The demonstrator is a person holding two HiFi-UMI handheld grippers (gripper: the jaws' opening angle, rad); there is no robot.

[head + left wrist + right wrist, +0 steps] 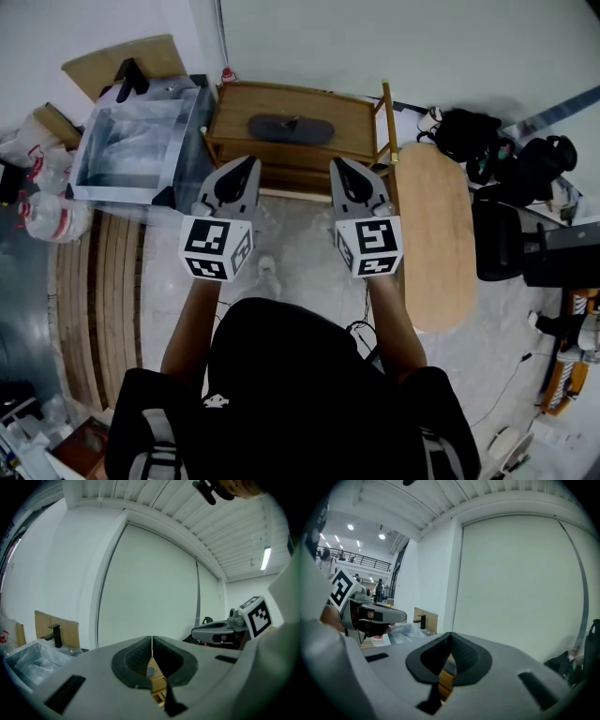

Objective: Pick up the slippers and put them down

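Note:
A dark flip-flop slipper [291, 128] lies flat on top of a low wooden shoe rack [356, 112] against the wall. Both grippers are held side by side in front of the rack, pointing at it and short of the slipper. My left gripper [252, 161] is shut with nothing between its jaws; in the left gripper view its pads [152, 641] meet in a thin line. My right gripper [336, 161] is also shut and empty, its pads [450, 637] touching at the tip. Through each gripper's gap only a sliver of the wooden rack shows.
A clear plastic box [131, 141] stands left of the rack, with cardboard [122, 58] behind it. An oval wooden board [436, 234] lies on the floor to the right. Black bags [487, 141] and a chair [525, 244] crowd the far right. Bottles [47, 211] sit at far left.

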